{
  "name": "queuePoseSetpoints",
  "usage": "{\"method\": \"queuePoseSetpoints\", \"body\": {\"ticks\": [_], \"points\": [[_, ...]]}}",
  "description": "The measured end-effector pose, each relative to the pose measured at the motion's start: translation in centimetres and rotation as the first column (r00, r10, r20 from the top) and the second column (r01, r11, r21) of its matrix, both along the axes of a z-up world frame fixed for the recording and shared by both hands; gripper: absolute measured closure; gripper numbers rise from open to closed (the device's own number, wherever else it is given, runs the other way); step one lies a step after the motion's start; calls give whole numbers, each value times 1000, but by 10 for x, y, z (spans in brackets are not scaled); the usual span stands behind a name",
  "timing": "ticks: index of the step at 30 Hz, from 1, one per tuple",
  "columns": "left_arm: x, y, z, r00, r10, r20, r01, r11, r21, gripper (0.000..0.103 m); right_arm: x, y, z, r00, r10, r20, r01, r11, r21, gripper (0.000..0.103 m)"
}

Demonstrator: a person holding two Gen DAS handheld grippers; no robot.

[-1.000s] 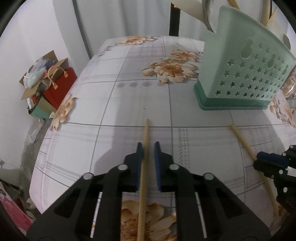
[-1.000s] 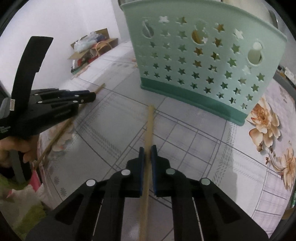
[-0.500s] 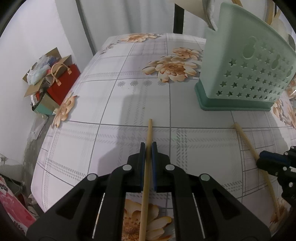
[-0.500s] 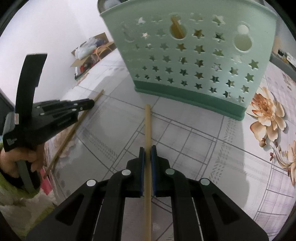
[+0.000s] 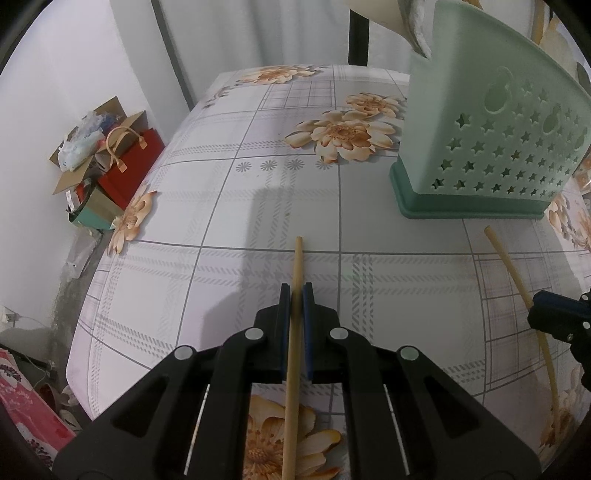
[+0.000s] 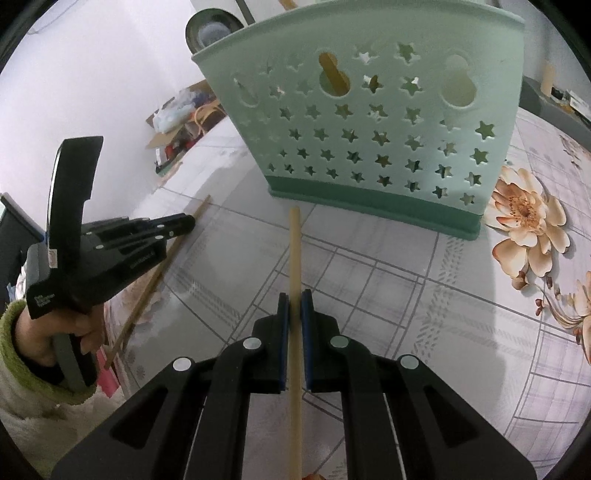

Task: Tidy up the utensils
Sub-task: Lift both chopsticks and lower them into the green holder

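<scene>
My left gripper (image 5: 296,291) is shut on a wooden chopstick (image 5: 296,258) and holds it above the floral tablecloth. My right gripper (image 6: 294,299) is shut on a paler chopstick (image 6: 294,243) whose tip points at the base of the mint green utensil holder (image 6: 373,122). The holder, with star cut-outs, also stands at the upper right of the left wrist view (image 5: 487,140), with utensils sticking out of its top. The left gripper with its chopstick shows at the left of the right wrist view (image 6: 184,221). The right gripper's tip and its chopstick (image 5: 517,280) show at the right of the left wrist view.
The table (image 5: 258,192) has its left edge close by, with a red bag and boxes (image 5: 107,166) on the floor beyond it. A round metal object (image 6: 212,31) stands behind the holder. A dark shelf (image 6: 554,103) is at the far right.
Both grippers have lifted with their chopsticks. The left jaws have closed fully on their chopstick. The right gripper has tilted up and come nearer the holder.
</scene>
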State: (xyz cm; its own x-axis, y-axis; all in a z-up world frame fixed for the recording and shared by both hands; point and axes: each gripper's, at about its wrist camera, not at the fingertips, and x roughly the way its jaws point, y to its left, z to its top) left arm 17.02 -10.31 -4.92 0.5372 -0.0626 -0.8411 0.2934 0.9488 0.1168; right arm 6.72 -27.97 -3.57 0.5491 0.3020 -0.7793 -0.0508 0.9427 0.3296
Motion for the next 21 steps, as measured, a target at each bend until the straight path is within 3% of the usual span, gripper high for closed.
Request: {"method": "queuePoseSetpoints", "body": {"ticks": [5, 10, 15, 21], "points": [[-7, 2, 13, 999, -11, 41, 12, 999, -39, 98, -6, -8, 5, 1000, -15, 13, 15, 1000, 17, 96], [-20, 14, 44, 995, -33, 98, 49, 984, -170, 98, -15, -19, 13, 998, -45, 53, 43, 998, 48, 96], [-44, 31, 93, 977, -53, 206, 110, 955, -274, 98, -24, -33, 18, 993, -88, 80, 79, 991, 106, 96], [-64, 46, 164, 937, -39, 346, 181, 903, -390, 99, -32, -46, 21, 989, -106, 99, 92, 986, 139, 96]]}}
